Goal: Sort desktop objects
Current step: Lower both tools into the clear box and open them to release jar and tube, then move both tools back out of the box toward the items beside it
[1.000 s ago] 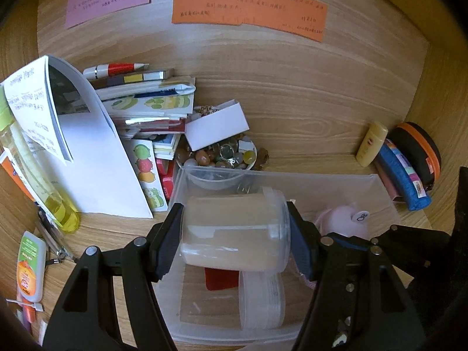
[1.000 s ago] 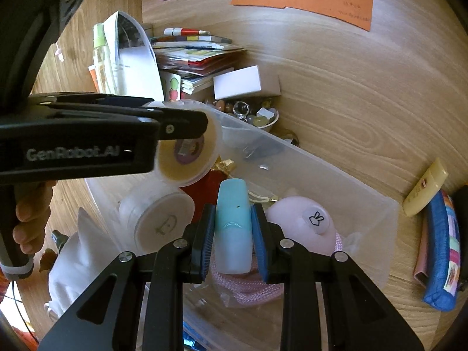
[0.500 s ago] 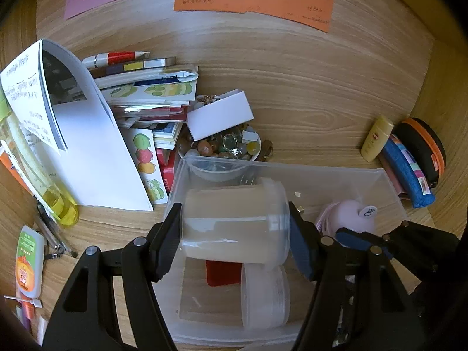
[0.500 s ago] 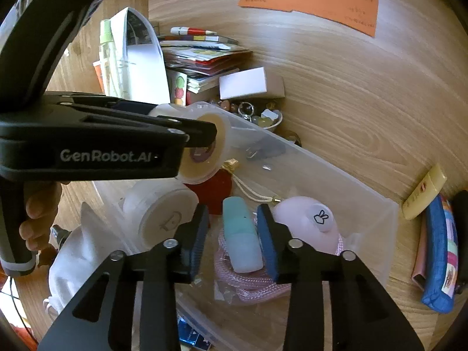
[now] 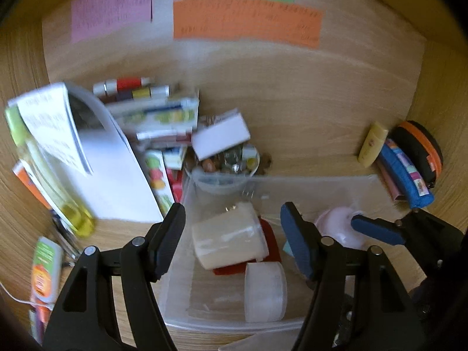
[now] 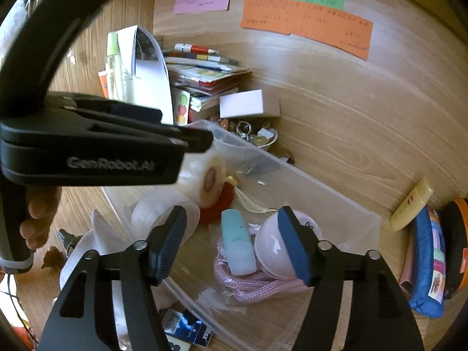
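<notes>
A clear plastic bin (image 5: 336, 184) (image 6: 330, 193) sits on the wooden desk. In it lie two white tape rolls (image 5: 229, 239) (image 5: 264, 291), a red item (image 5: 270, 244), a pink round case (image 6: 273, 250), a pale blue tube (image 6: 237, 242) and a pink cord (image 6: 251, 283). My left gripper (image 5: 234, 242) is open above the bin, the tape roll lying loose between its fingers. My right gripper (image 6: 234, 242) is open above the blue tube, which lies on the cord. The left gripper also shows in the right wrist view (image 6: 187, 143).
A stack of books and pens (image 5: 155, 117), a leaning white booklet (image 5: 87, 158) and a yellow bottle (image 5: 73, 213) stand at the left. A bowl of trinkets (image 5: 231, 163) sits behind the bin. A yellow tube (image 5: 373, 144) and pouches (image 5: 406, 175) lie at the right.
Both grippers have opened wide. The left one let the tape roll drop into the bin; the right one let the blue tube fall onto the pink cord. Both have lifted slightly.
</notes>
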Demonstrator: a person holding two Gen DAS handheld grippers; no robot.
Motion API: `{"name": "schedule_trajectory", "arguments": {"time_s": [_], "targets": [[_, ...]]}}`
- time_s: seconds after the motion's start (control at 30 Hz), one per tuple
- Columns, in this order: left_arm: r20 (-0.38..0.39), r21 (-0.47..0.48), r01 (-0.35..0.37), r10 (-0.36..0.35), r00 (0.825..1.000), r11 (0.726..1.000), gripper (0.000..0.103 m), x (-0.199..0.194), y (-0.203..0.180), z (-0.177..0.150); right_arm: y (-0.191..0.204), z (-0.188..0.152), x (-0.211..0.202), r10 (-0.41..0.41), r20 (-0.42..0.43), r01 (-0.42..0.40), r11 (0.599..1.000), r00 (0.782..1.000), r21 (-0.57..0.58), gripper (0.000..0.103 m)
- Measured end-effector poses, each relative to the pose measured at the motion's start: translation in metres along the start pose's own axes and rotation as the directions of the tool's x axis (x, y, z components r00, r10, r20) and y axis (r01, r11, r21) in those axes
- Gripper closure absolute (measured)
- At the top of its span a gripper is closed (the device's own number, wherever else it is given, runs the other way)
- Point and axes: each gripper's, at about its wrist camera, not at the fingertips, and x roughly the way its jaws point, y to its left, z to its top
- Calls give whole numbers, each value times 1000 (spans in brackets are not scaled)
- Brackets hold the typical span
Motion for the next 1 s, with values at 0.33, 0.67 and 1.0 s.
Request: {"name": "schedule_trajectory", "arguments": {"time_s": [0.33,0.67,1.0], "targets": [[89,-5,-37,38,995,999,23,-46,6,2,1,5,-27,-36,53,36,999,998,8,31],[133,-16,-56,58,989,998,10,-81,12,-15,4,-4,-57,-82,80,78,996,993,46,21],[121,-50,-70,76,990,996,9,-104,29,-45,10,-22,-87,-90,92,81,993,992,90,20]]}}
